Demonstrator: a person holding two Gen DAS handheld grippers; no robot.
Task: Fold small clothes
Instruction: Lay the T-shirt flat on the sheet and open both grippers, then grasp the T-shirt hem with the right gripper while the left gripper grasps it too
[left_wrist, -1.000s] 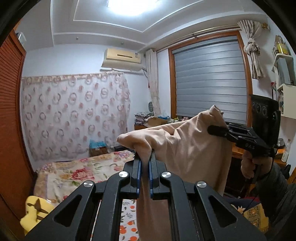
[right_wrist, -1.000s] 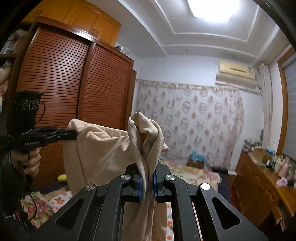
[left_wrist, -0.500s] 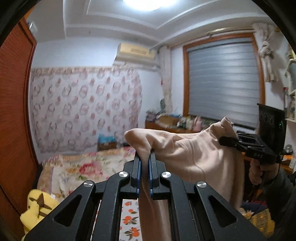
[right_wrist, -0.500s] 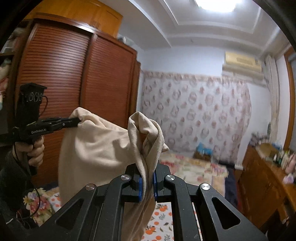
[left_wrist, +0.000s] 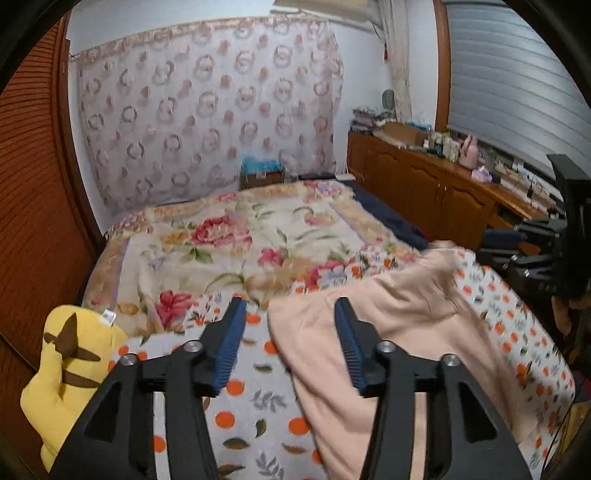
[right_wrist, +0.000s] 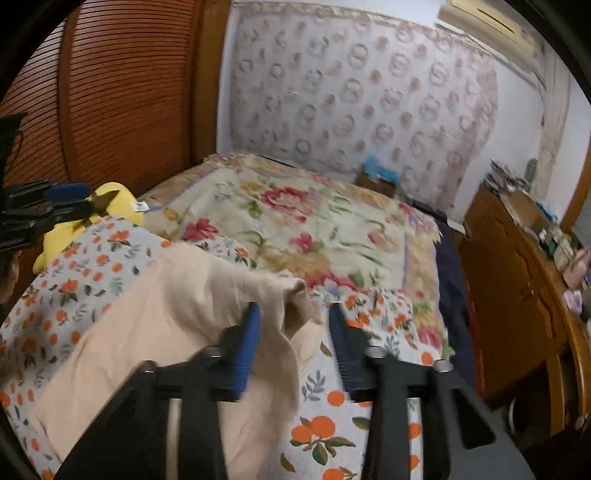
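beige garment (left_wrist: 388, 332) lies spread on the orange-print sheet (left_wrist: 251, 417) at the near end of the bed, laid flat for folding; left gripper (left_wrist: 290, 325) and right gripper (right_wrist: 293, 328) jaws have just been opening, released, cloth slack between the right pair.

The left gripper (left_wrist: 290, 314) points downward over the bed, its jaws parted after just opening; the blue pads (left_wrist: 229, 338) stand apart and press on nothing, with the garment's edge lying between them. The right gripper (right_wrist: 293, 317) is tilted down likewise near the bed's right edge, its jaws also just opened, loose cloth lying between the pads (right_wrist: 246, 347) without being pinched.
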